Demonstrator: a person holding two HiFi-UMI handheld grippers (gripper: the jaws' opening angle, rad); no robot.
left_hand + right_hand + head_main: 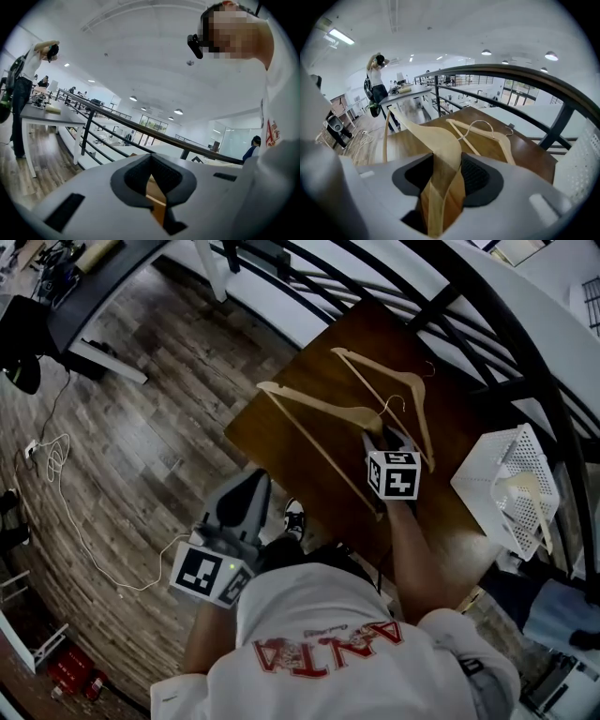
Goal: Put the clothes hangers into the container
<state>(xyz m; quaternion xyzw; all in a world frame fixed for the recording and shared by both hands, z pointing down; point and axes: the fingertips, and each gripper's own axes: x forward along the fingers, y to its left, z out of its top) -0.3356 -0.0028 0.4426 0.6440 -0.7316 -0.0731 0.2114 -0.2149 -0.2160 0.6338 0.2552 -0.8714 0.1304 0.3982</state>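
Two wooden hangers lie across a dark wooden table (pixel 448 521). My right gripper (pixel 388 441) is shut on the nearer hanger (pixel 309 412) close to its hook; in the right gripper view its shoulder (pixel 437 145) fills the gap between the pads, and the right gripper (pixel 440 164) tilts downward. The second hanger (pixel 396 381) rests just behind it, also visible as the second hanger (pixel 499 137). A white perforated container (pixel 487 465) stands at the table's right end with one hanger (pixel 531 495) inside. My left gripper (pixel 246 488) hangs off the table's near-left corner, shut and empty (pixel 151 161).
A dark metal railing (pixel 450 296) curves along the table's far side. Wooden floor lies to the left with a white cable (pixel 64 486) on it. A person (pixel 22 89) stands by a desk (pixel 47 116) further off.
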